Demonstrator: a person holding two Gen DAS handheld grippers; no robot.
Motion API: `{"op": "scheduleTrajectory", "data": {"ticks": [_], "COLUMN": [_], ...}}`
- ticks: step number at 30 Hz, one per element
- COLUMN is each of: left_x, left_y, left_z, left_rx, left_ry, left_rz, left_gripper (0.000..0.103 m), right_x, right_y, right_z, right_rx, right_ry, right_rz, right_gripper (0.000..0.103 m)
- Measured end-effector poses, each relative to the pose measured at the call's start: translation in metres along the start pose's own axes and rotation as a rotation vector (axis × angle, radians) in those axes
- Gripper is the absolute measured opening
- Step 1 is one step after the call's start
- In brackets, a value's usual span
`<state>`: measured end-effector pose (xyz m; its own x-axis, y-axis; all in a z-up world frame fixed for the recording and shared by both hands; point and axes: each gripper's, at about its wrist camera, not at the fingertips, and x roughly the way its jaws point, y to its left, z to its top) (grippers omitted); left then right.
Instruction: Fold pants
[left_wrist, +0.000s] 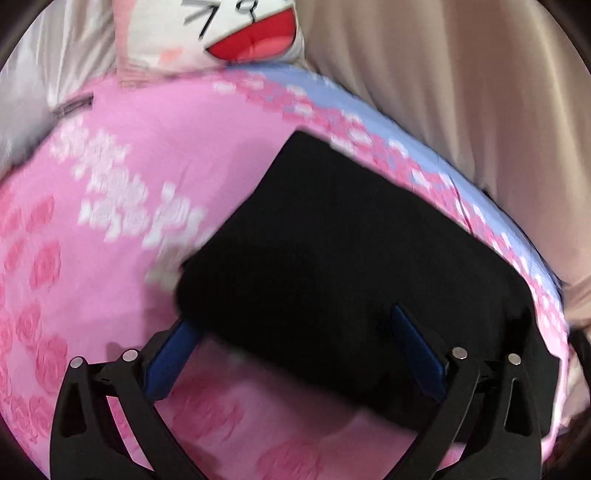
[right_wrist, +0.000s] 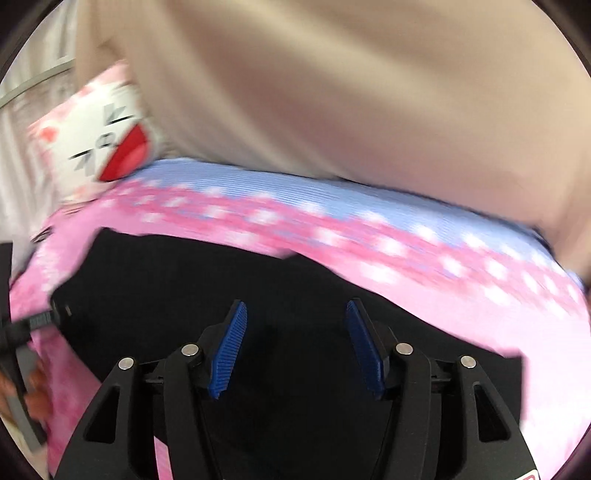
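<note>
pants: 1 | cushion: 1 | bedsheet: 1 | gripper: 2

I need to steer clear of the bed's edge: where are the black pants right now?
In both wrist views the black pants lie on the pink floral sheet, near its blue-striped border by the beige curtain.

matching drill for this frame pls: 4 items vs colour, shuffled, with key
Items:
1. folded pants
2. bedsheet
3. curtain
4. gripper finger pads

Colours:
A. beige
B. blue
C. black
D. pink floral, with a light blue band along the far edge

Pairs: 1-C, 2-D, 3-A, 4-B
</note>
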<state>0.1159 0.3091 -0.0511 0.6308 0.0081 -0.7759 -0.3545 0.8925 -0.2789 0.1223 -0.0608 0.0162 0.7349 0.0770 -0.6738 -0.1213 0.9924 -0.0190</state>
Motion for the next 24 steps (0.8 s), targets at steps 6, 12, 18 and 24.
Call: {"op": "scheduleTrajectory", "data": {"ticks": [6, 12, 18, 24], "left_x": [-0.019, -0.102, -0.099, -0.051], "left_y": [-0.036, -0.170, -0.318, -0.366], "left_z": [0.018, 0.004, -0.097, -0.182], "left_rx": [0.036, 0.312, 0.615, 0.702], "left_ry": [-0.075, -0.211, -0.107, 0.083], "left_rz": [-0.018, -0.193, -0.318, -0.297], "left_gripper": [0.022, 0.023, 0.048, 0.068], "right_x": [-0.032, -0.061, -0.079, -0.090], "right_y": [-0.096, -0.168, -0.199, -0.229], "right_z": [-0.058, -0.095, -0.119, -0.144], "right_rx": [0.185, 0.361, 0.382, 0.410], "right_ry": [0.032, -0.007, -0.037, -0.024], "right_rz": [-0.116, -0.133, -0.151, -0.142], "right_gripper": [0.060, 0.060, 0.060, 0.060]}}
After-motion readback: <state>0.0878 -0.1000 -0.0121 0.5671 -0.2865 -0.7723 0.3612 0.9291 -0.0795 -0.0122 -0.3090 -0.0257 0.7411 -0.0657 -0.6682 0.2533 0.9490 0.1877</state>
